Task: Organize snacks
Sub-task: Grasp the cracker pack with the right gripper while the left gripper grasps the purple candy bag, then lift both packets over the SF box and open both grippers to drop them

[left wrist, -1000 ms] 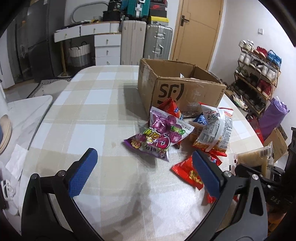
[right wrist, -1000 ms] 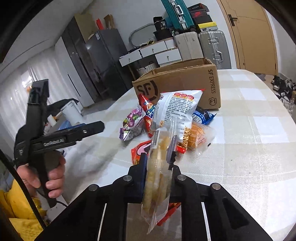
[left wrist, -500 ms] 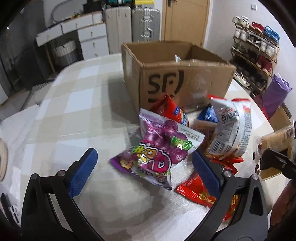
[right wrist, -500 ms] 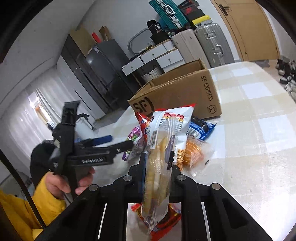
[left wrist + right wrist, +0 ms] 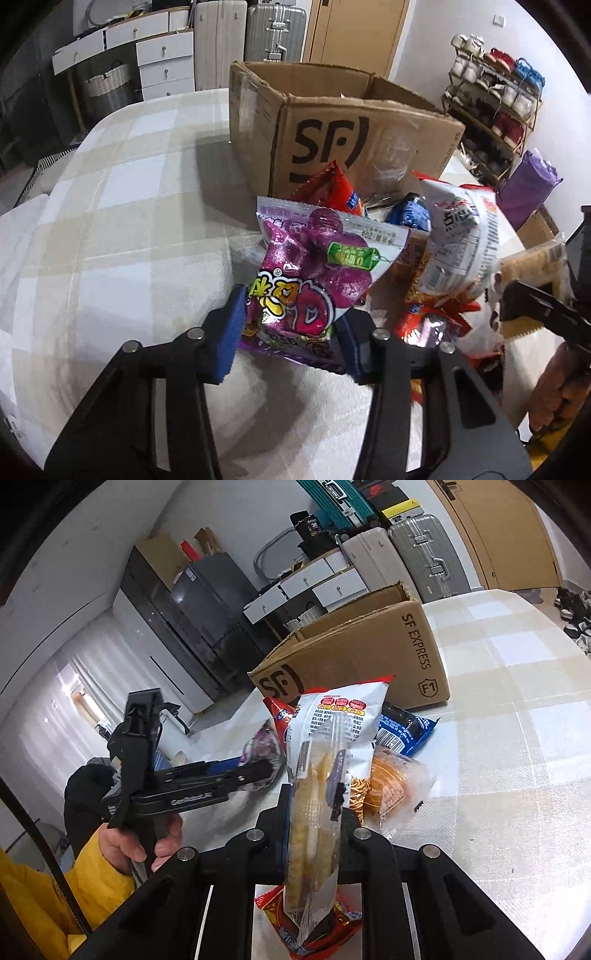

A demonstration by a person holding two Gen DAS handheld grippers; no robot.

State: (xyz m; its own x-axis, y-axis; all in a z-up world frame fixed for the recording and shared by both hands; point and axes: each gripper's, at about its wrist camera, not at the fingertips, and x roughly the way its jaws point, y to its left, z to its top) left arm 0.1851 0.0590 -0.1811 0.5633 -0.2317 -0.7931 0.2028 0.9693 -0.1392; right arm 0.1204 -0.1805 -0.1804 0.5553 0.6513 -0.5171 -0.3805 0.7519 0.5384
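In your left view, the left tool (image 5: 290,334) pinches the purple candy bag (image 5: 314,273) at frame centre, below the cardboard box (image 5: 369,140). In your right view, the right tool (image 5: 314,830) grips a clear biscuit pack (image 5: 314,812) upright at lower centre. You're mid-pickup; next, I judge, lift both into the box.

A checked cloth (image 5: 129,221) covers the surface. Behind it stand white drawers (image 5: 162,59), a wicker basket (image 5: 107,90), two suitcases (image 5: 273,33) (one white, one silver) and a wooden door (image 5: 354,33). A shoe rack (image 5: 495,110) lines the wall, with a purple bag (image 5: 528,188) near it. A dark fridge (image 5: 207,602) stands farther off.
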